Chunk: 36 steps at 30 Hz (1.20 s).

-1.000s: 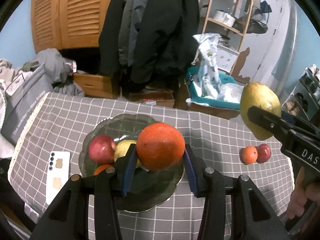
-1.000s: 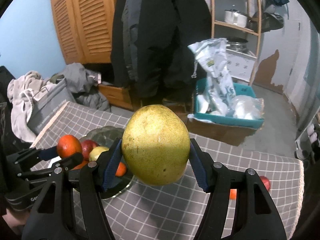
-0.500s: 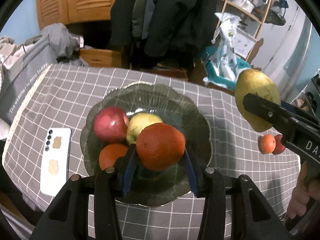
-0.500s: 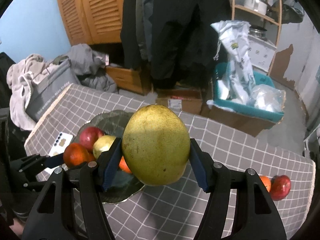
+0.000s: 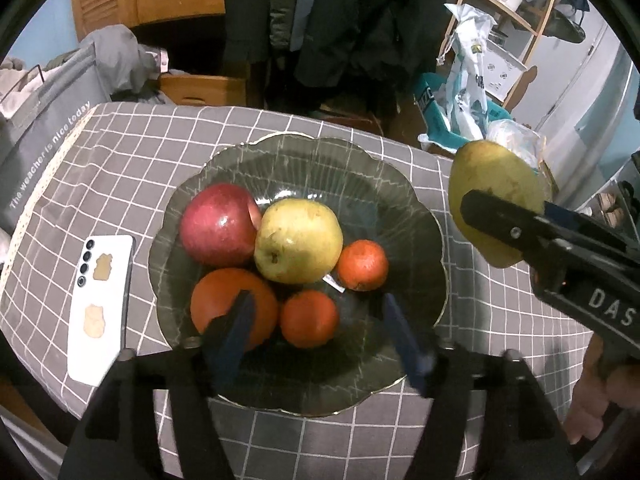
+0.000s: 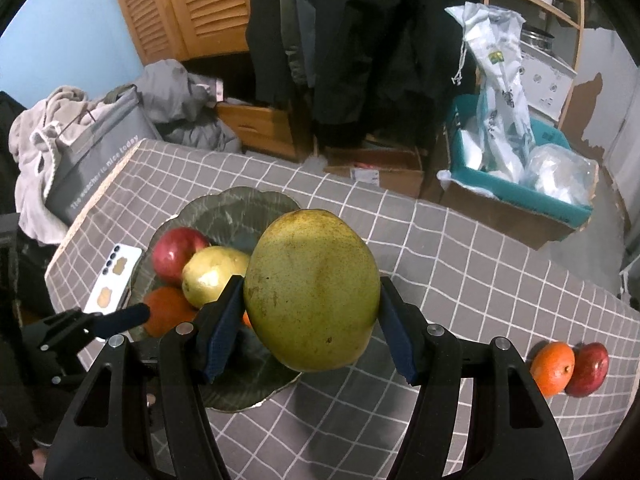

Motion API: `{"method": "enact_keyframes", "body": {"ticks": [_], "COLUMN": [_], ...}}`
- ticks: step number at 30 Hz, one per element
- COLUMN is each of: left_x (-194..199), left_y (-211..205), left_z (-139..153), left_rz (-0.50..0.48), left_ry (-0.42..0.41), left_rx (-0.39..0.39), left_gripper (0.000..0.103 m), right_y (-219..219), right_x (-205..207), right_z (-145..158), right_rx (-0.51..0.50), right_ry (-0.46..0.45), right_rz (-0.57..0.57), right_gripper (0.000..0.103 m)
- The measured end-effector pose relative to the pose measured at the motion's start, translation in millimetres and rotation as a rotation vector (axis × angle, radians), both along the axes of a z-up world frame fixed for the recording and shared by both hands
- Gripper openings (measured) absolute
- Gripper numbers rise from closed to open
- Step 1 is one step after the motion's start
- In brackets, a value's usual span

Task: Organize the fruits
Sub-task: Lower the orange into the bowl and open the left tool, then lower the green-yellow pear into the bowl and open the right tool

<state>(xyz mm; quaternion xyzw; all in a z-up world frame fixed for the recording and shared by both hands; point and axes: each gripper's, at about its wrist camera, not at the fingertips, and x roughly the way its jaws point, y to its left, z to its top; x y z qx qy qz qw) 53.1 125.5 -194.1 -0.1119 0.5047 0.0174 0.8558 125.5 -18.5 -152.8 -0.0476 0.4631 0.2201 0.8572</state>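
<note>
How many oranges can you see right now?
4. Three oranges lie in the plate; one sits on the tablecloth beside a red apple. Others may hide behind the mango.

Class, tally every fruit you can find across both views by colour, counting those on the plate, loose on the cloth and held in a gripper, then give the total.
Red: 2, plated apple, loose apple
Orange: 4, large orange, middle orange, small orange, loose orange
Yellow-green: 2, pear, mango
Total: 8
</note>
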Motion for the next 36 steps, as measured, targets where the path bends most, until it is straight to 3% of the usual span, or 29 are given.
{"method": "enact_keyframes", "body": {"ticks": [17, 32, 34, 36], "left_x": [7, 20, 20, 20], "left_y": [48, 66, 65, 65], "left_z": [2, 2, 2, 2], "left_rz": [0.155, 0.209, 0.209, 0.208], "left_ry": [-0.012, -0.011, -0.009, -0.012], "left_rx": [-0.017, -0.018, -0.018, -0.017], "left_gripper": [0.074, 0.075, 0.079, 0.080], "right_y": [29, 42, 42, 39], "right_x": [30, 40, 41, 41], "right_z": [-40, -64, -64, -57], "right_rx": [-0.013, -0.044, -0.041, -0.006], "right_ry": [0.083, 0.144, 0.140, 0.124], "right_rz": [0.062, 0.104, 0.101, 0.098], "right_gripper": [0.065, 0.066, 0.066, 0.075]}}
